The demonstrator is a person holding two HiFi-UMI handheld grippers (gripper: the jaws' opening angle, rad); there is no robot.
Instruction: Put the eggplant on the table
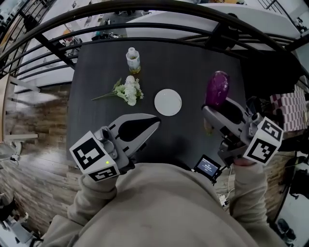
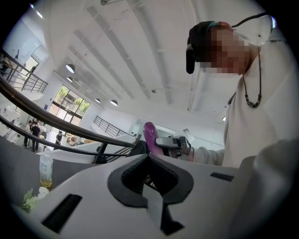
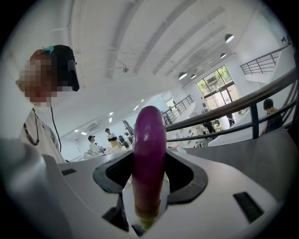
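Nearest is the left gripper (image 1: pixel 153 124). Its fingers are pressed together at the tips and hold nothing. Next to it is the right gripper (image 1: pixel 221 107), and its fingers are pinching the eggplant (image 1: pixel 217 88). That makes two grippers. Each one has a cube with black and white square marks on it.

By the right gripper there is one small screen (image 1: pixel 207 167). Its writing is too small to read.

There is one eggplant. It is purple and shiny. Its long side runs the same way as the fingers. The green stem end sits back between the fingers, and the round end sticks out, away from the person. It is over the right side of the dark table (image 1: pixel 188 62). I cannot tell if it touches the table.

Near the middle of the table lies one white plate (image 1: pixel 168 102), with nothing on it. Just left of the plate is one bunch of white flowers (image 1: pixel 128 90). Farther back stands one small bottle (image 1: pixel 133 60). Its label cannot be read. Behind the table runs a black railing (image 1: pixel 145 8).
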